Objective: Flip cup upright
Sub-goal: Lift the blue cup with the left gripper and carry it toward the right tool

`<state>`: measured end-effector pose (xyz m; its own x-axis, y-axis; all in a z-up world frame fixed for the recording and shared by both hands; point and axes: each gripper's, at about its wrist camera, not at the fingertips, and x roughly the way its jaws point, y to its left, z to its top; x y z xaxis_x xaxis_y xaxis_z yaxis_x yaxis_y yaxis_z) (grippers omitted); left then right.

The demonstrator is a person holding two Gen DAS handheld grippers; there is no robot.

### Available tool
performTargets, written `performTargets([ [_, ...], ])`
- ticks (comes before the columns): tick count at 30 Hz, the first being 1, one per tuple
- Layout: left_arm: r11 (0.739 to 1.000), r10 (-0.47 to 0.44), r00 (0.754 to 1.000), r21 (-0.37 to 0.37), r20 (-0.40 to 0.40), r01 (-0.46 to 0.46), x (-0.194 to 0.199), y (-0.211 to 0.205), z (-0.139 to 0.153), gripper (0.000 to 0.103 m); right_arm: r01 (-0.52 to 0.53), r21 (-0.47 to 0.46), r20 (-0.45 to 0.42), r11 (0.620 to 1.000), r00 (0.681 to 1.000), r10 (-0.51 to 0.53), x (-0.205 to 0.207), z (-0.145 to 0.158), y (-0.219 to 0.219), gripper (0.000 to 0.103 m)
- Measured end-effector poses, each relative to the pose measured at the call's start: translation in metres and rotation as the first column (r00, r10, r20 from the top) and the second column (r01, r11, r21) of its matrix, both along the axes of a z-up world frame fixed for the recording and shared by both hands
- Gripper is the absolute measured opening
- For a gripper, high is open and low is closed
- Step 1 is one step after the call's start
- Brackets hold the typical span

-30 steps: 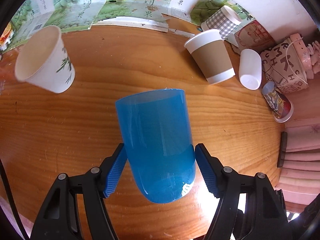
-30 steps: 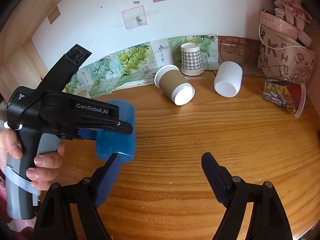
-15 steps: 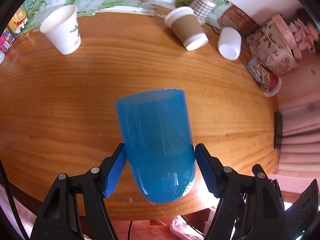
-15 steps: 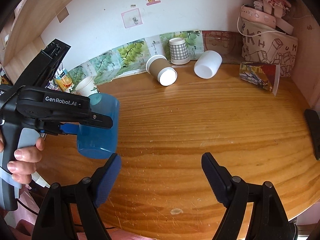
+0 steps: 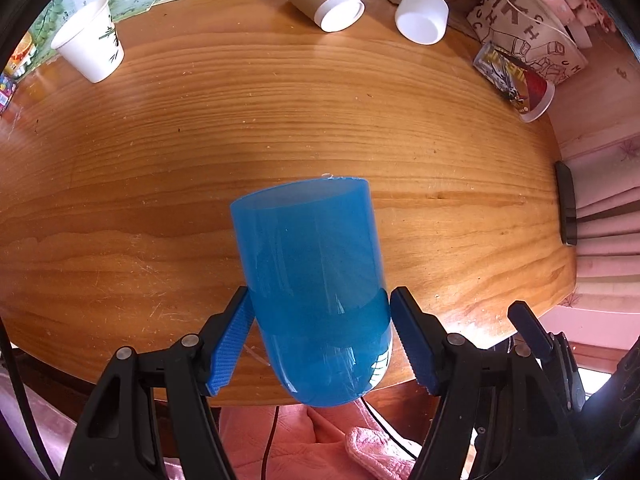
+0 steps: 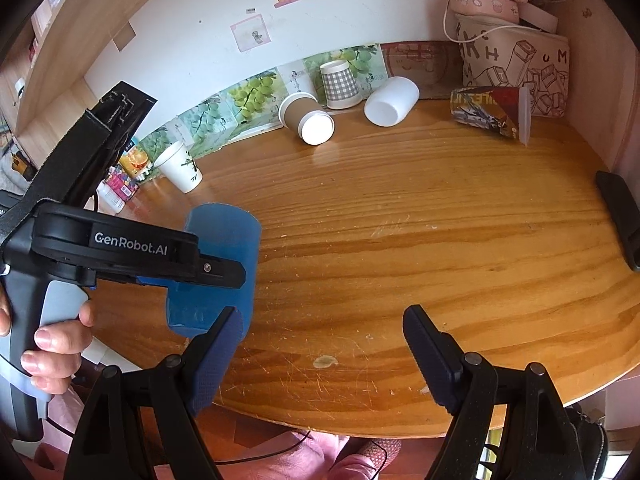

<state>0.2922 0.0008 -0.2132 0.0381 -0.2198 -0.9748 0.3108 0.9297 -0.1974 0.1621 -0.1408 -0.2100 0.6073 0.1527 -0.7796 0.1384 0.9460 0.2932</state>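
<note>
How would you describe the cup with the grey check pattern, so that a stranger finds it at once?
Look along the back edge of the wooden table, where the grape-printed cartons lean on the wall. The checked cup stands there mouth down, between a tipped brown-sleeved cup and a tipped white cup. Only it has grey-and-white checks.

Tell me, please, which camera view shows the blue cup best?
The left wrist view: the blue cup fills the centre, unobstructed, clamped between the left gripper pads above the table. In the right wrist view, that gripper's black body crosses the cup, hiding its middle.
</note>
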Motion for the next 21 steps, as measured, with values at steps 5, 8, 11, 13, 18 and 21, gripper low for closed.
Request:
performTargets([
  [5, 1.000, 0.019, 1.000, 0.005, 0.007, -0.019, -0.0019, -0.0033, -0.0023, 0.073, -0.016, 0.009, 0.000, 1.000, 1.000, 0.016, -0.0039, -0.0019, -0.0050, 0.083],
  [8, 1.000, 0.024, 1.000, 0.001, 0.010, -0.024, -0.0007, -0.0074, -0.0041, 0.074, -0.026, 0.010, 0.000, 1.000, 1.000, 0.026, -0.0052, -0.0030, -0.0072, 0.083],
  [11, 0.999, 0.046, 0.999, -0.027, -0.002, -0.046, 0.0010, -0.0052, -0.0056, 0.074, -0.034, 0.018, -0.002, 0.999, 0.999, 0.034, -0.0063, -0.0040, -0.0075, 0.083],
  [13, 0.997, 0.062, 0.998, -0.046, -0.008, -0.062, 0.0017, -0.0038, -0.0062, 0.074, -0.045, 0.018, -0.007, 0.999, 0.999, 0.045, -0.0057, -0.0054, -0.0070, 0.083],
  [18, 0.993, 0.058, 0.998, -0.103, -0.016, -0.059, 0.0024, -0.0018, -0.0041, 0.074, -0.070, 0.012, -0.013, 0.997, 0.997, 0.070, -0.0066, -0.0073, -0.0065, 0.083],
  [21, 0.984, 0.075, 0.997, -0.163, -0.024, -0.078, 0.0028, 0.0022, 0.0005, 0.080, -0.085, 0.013, -0.014, 0.996, 0.996, 0.085, -0.0046, -0.0079, -0.0052, 0.083],
])
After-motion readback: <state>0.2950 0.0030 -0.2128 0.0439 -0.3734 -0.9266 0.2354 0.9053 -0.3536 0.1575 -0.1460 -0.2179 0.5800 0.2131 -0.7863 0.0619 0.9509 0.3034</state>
